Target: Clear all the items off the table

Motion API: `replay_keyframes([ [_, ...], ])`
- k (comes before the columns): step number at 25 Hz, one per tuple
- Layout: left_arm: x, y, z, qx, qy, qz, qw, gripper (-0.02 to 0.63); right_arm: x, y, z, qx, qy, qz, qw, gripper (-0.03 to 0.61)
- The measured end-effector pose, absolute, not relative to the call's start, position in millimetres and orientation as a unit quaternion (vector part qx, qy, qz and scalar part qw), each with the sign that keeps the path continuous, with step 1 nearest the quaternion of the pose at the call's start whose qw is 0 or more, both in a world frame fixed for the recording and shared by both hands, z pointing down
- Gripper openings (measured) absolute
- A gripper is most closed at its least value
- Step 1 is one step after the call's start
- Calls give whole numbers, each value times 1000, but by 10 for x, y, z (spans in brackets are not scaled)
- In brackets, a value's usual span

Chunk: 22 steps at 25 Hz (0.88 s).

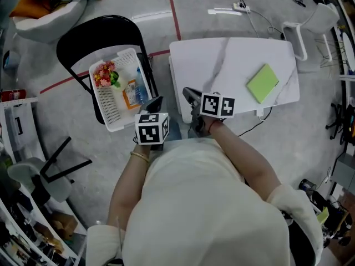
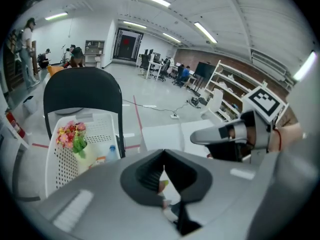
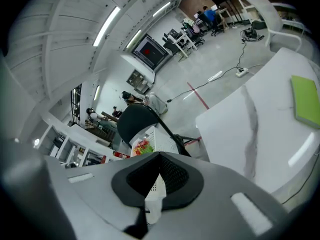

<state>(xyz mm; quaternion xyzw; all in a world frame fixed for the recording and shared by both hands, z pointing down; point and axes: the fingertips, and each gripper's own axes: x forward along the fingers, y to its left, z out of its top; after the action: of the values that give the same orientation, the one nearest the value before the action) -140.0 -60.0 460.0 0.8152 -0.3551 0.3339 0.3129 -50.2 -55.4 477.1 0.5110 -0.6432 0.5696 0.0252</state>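
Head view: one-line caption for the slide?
Left tongs and right tongs shut; green pad on white table; basket on chair holds flowers, bottle.

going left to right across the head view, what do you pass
red fire extinguisher → white basket → left claw → right claw → green notepad → white chair
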Motion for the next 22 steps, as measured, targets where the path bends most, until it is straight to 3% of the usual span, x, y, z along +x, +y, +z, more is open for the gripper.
replay_keyframes([
  [22, 271, -348, 4630, 838, -298, 349, 295, 9, 1263, -162, 4775, 567, -625, 537, 19, -2],
])
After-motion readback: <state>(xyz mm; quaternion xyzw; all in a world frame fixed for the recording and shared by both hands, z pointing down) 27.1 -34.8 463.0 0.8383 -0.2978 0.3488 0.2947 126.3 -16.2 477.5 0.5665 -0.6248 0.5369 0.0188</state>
